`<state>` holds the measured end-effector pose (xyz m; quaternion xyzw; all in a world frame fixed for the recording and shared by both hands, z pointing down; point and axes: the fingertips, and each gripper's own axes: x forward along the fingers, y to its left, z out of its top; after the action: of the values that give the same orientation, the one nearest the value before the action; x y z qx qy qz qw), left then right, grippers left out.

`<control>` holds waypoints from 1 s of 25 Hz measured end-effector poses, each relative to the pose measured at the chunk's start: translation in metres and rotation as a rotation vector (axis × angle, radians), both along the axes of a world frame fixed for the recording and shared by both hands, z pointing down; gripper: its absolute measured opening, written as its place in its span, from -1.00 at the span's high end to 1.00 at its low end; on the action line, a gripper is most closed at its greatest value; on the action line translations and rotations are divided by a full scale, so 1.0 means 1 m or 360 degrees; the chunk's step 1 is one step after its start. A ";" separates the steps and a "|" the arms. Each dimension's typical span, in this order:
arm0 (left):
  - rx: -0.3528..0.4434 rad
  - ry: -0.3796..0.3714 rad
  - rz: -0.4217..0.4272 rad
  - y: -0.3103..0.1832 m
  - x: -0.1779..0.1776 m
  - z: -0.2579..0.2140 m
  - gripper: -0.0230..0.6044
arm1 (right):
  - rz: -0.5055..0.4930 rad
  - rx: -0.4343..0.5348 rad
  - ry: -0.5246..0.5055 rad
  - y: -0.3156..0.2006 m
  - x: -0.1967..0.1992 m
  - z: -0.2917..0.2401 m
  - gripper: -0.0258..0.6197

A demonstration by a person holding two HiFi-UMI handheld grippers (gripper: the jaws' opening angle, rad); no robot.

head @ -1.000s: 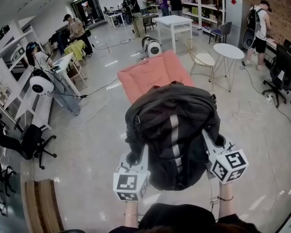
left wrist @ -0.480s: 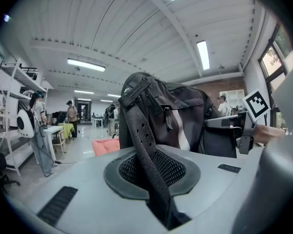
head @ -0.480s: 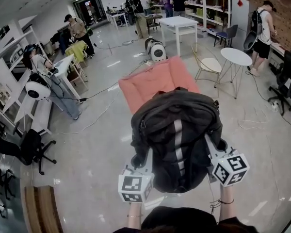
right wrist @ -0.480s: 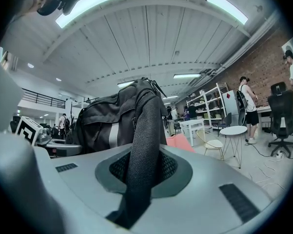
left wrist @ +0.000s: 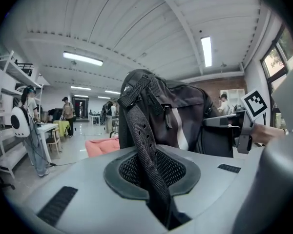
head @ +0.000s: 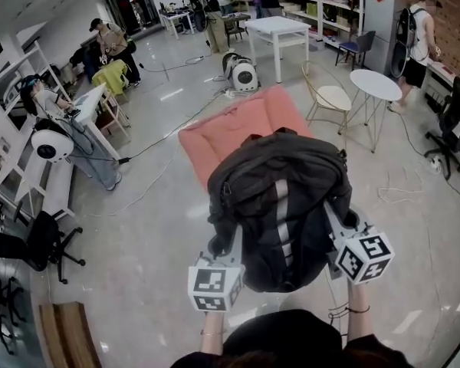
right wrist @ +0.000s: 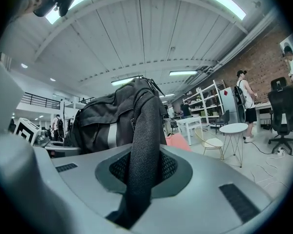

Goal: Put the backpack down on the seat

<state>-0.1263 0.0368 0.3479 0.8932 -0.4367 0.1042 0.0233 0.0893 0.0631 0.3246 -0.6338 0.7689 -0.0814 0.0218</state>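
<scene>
Hanging the backpack (head: 276, 205) level between left gripper (head: 217, 245) and right gripper (head: 342, 227), jaws of each clamped on a strap (left wrist: 145, 145), for lowering onto the seat (head: 230, 129).

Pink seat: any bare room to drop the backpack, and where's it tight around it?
The pink seat is bare wherever it shows; its near end is hidden behind the backpack. The floor to its left is open, bar a cable. Crowded on the right: wire chair, round table. White round machines sit at its far end.
</scene>
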 end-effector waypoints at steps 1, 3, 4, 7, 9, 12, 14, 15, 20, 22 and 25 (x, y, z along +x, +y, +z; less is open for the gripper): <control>-0.0009 -0.0003 0.0006 -0.007 0.003 0.002 0.76 | 0.0005 -0.0011 -0.0006 -0.008 0.002 0.003 0.75; -0.0041 -0.0002 0.0008 -0.022 0.007 0.008 0.76 | 0.0008 -0.0032 -0.0013 -0.021 0.006 0.009 0.75; -0.0058 -0.0002 0.0006 -0.029 0.009 0.011 0.76 | 0.0007 -0.0043 -0.0017 -0.028 0.009 0.013 0.75; -0.0106 -0.0010 -0.0003 -0.052 0.021 0.022 0.76 | 0.0005 -0.0083 -0.0027 -0.052 0.021 0.024 0.76; -0.0135 -0.0016 -0.0013 -0.068 0.030 0.030 0.76 | -0.0001 -0.0109 -0.0031 -0.070 0.030 0.032 0.76; -0.0175 -0.0018 -0.0047 -0.094 0.039 0.039 0.76 | -0.0028 -0.0147 -0.0034 -0.100 0.039 0.039 0.75; -0.0202 -0.0021 -0.0074 -0.110 0.046 0.042 0.76 | -0.0050 -0.0172 -0.0038 -0.120 0.046 0.043 0.76; -0.0216 -0.0021 -0.0089 -0.117 0.052 0.044 0.76 | -0.0061 -0.0182 -0.0042 -0.129 0.052 0.045 0.76; -0.0268 0.0001 -0.0197 -0.155 0.070 0.052 0.76 | -0.0149 -0.0226 -0.0038 -0.180 0.070 0.049 0.76; -0.0287 0.0000 -0.0238 -0.171 0.074 0.053 0.76 | -0.0186 -0.0240 -0.0037 -0.200 0.074 0.049 0.76; -0.0314 0.0012 -0.0315 -0.189 0.081 0.061 0.76 | -0.0252 -0.0261 -0.0026 -0.227 0.081 0.056 0.76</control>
<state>-0.0453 -0.1519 0.4094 0.8396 -0.5102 0.1405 0.1228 0.1699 -0.1642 0.3804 -0.5700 0.8071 -0.1508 -0.0303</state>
